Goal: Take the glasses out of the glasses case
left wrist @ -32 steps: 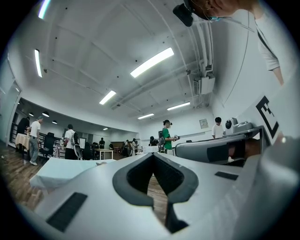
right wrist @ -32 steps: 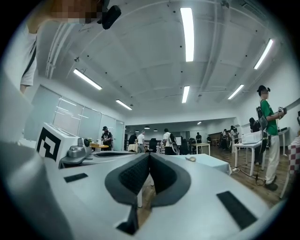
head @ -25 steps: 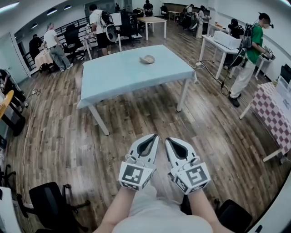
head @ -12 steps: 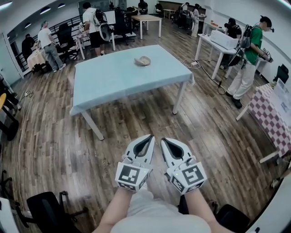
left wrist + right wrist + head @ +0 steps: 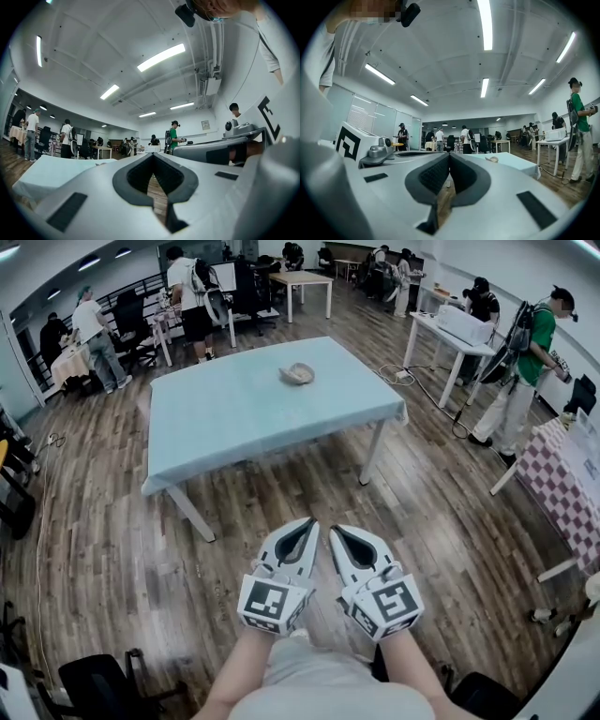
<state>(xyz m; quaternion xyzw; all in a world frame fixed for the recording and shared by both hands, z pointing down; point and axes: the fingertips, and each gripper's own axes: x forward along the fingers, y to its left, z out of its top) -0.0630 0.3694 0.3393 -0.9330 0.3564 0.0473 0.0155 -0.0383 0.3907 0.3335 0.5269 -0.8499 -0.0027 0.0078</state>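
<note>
Tongs are clenched and empty on both sides: left tongs and right tongs sit side by side above the wooden floor. Glasses case lies on the table, well apart from both.

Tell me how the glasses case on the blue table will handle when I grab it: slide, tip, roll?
Probably light: the glasses case looks small against the table. Its low, rounded shape suggests it won't tip, though it may rock. On that smooth table it could slide away from a one-sided push. It is too far off to judge stiffness.
</note>
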